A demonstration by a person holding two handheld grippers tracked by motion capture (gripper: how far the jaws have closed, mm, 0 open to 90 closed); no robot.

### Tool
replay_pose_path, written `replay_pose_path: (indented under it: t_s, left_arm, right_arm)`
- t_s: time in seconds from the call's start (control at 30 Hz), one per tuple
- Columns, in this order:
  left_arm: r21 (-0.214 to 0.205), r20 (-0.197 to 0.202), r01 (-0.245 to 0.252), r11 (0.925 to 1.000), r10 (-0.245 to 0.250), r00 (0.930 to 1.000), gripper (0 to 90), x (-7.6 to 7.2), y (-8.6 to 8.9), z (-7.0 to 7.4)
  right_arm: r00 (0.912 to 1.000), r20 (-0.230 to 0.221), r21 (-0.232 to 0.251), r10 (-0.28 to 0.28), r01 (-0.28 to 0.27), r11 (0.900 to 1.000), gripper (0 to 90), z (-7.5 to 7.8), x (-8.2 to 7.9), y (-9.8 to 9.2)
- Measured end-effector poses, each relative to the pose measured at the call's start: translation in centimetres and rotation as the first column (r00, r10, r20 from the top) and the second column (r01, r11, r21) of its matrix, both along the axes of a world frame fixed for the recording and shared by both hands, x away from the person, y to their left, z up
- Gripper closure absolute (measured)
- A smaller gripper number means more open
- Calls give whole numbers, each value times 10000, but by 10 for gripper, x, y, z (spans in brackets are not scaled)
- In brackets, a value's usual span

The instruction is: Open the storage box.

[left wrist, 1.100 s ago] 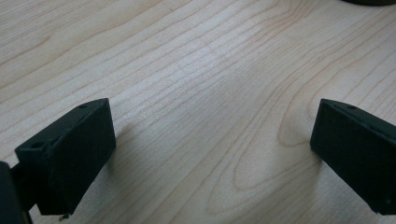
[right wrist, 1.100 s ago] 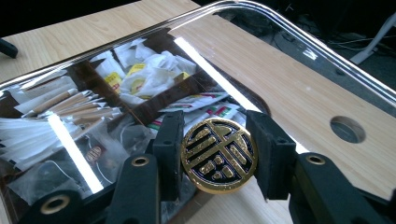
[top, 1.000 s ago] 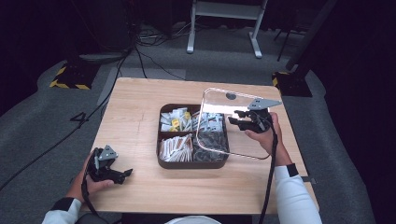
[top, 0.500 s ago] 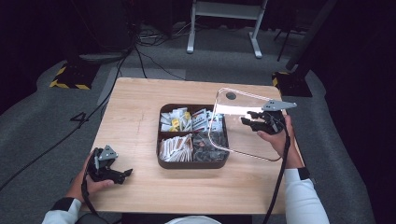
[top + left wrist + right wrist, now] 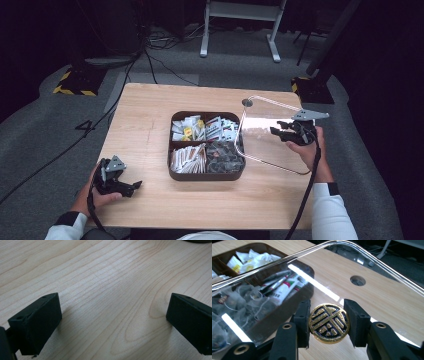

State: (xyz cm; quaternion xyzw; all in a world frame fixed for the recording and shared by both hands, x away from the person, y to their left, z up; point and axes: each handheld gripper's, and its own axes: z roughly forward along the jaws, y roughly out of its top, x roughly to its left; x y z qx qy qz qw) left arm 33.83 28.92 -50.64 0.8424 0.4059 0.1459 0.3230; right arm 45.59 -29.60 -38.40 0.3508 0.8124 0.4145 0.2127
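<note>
A dark brown compartment box (image 5: pixel 206 173) stands mid-table, holding tea bags and sachets. To its right, above the table, a clear lid (image 5: pixel 267 132) hangs tilted with one long edge low. My right gripper (image 5: pixel 280 131) is shut on the lid's round gold-and-black knob (image 5: pixel 329 323), a pad pressing each side. Through the lid (image 5: pixel 287 277) I see the box (image 5: pixel 262 245) and its packets. At the front left my left gripper (image 5: pixel 135 186) rests low on the wooden table (image 5: pixel 110 277). It is open, and between its jaws (image 5: pixel 113 322) there is just bare wood.
A small round hole (image 5: pixel 357 280) marks the tabletop beyond the lid. The table's right edge (image 5: pixel 320 165) is close to my right hand. Cables, a metal stand (image 5: pixel 240 10) and yellow-black feet (image 5: pixel 75 82) lie on the floor behind.
My right gripper has carried the lid rightward, from over the box's right half to beside the box. The left gripper has stayed where it was.
</note>
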Motion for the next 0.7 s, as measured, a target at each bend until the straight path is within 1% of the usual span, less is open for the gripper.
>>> replay_pose_path:
  t_s: [0.17,0.23,0.3,0.37,0.43,0.6,0.63,0.67,0.7]
  left_arm:
    - [4,1,4,10000,-4,10000,3,0,0,0]
    - [5,-2,10,10000,-10,10000,3,0,0,0]
    - [5,0,8,10000,-8,10000,3,0,0,0]
    - [5,0,9,10000,-9,10000,3,0,0,0]
    - [12,6,10,10000,-10,10000,3,0,0,0]
    - [5,1,0,10000,0,10000,3,0,0,0]
    - [-8,-2,-1,10000,1,10000,3,0,0,0]
    - [-8,-2,-1,10000,1,10000,3,0,0,0]
    - [2,1,1,10000,-1,10000,3,0,0,0]
  right_arm:
    - [9998,-154,-77,-134,132,9999,597,-6,2,-6]
    - [9993,-243,13,-282,282,9996,597,-9,4,-13]
    - [9991,-254,11,-329,329,9995,597,-9,4,-14]
    - [9985,-324,-70,-452,450,9990,597,-13,5,-19]
    - [9979,-373,-54,-535,533,9986,597,-15,6,-23]
    - [9957,-569,-138,-728,721,9973,597,-22,10,-29]
    - [9943,-651,-167,-842,833,9964,597,-26,12,-32]
    - [9943,-651,-167,-842,833,9964,597,-26,12,-32]
    - [9929,-745,-227,-924,909,9956,597,-30,13,-35]
